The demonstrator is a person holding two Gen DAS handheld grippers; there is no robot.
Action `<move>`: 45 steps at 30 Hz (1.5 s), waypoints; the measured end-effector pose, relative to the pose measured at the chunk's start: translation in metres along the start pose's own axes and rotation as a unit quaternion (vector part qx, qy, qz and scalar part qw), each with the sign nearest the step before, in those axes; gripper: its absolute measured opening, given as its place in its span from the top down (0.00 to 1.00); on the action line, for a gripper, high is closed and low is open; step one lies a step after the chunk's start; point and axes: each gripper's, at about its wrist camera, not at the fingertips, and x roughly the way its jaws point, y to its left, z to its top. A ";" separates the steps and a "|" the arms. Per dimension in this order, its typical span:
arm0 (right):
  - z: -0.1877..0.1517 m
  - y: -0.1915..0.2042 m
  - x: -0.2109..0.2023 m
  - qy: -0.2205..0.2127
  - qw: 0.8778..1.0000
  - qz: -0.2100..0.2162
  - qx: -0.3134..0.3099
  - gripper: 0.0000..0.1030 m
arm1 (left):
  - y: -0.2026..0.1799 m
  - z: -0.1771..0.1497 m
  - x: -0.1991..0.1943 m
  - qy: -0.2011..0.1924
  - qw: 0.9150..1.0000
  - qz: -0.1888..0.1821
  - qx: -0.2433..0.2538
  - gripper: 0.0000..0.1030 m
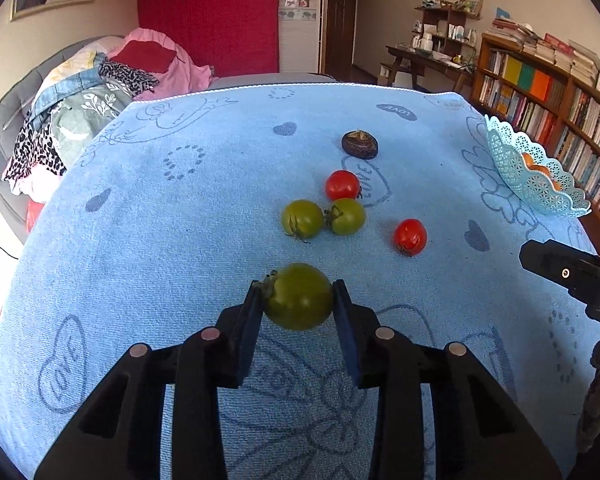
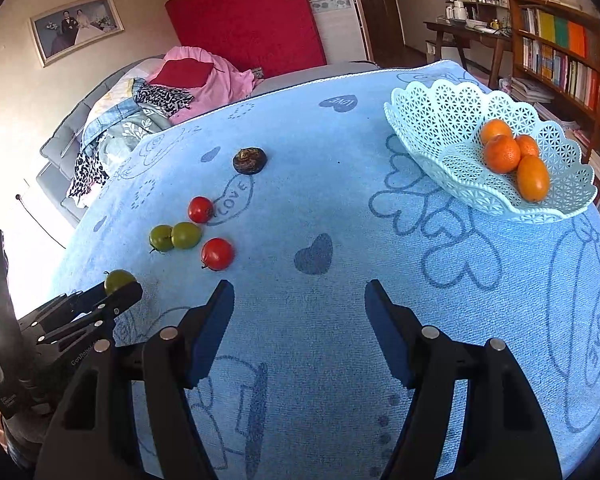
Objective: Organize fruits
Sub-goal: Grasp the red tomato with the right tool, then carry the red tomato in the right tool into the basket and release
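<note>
My left gripper (image 1: 298,294) is shut on a green tomato (image 1: 299,296), holding it just above the blue towel; the same tomato shows in the right wrist view (image 2: 118,279). Beyond it lie two green tomatoes (image 1: 302,218) (image 1: 347,216), two red tomatoes (image 1: 342,185) (image 1: 410,236) and a dark brown fruit (image 1: 359,144). My right gripper (image 2: 300,294) is open and empty over the towel. A pale lace-pattern basket (image 2: 432,112) at the right holds several oranges (image 2: 501,154).
The blue towel (image 2: 340,320) with heart and "LOVE" prints covers the table. A sofa with piled clothes (image 1: 100,92) stands behind on the left. Bookshelves (image 1: 548,92) stand at the right past the table edge.
</note>
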 end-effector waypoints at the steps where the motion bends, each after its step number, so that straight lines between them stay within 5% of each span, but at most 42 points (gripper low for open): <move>1: 0.001 0.003 0.003 0.002 1.000 0.001 -0.004 0.33 | 0.001 0.000 -0.002 -0.006 1.000 0.007 0.001 0.65; 16: 0.016 0.053 0.047 0.039 0.997 0.022 -0.058 0.33 | 0.025 -0.002 0.000 -0.016 0.999 0.032 -0.022 0.65; 33: 0.021 0.075 0.083 0.059 0.994 0.023 -0.083 0.72 | 0.030 -0.006 0.009 -0.005 0.999 0.019 -0.036 0.65; 45: 0.019 0.075 0.079 0.049 0.995 0.017 -0.087 0.73 | 0.030 -0.006 0.009 -0.006 0.999 0.019 -0.035 0.65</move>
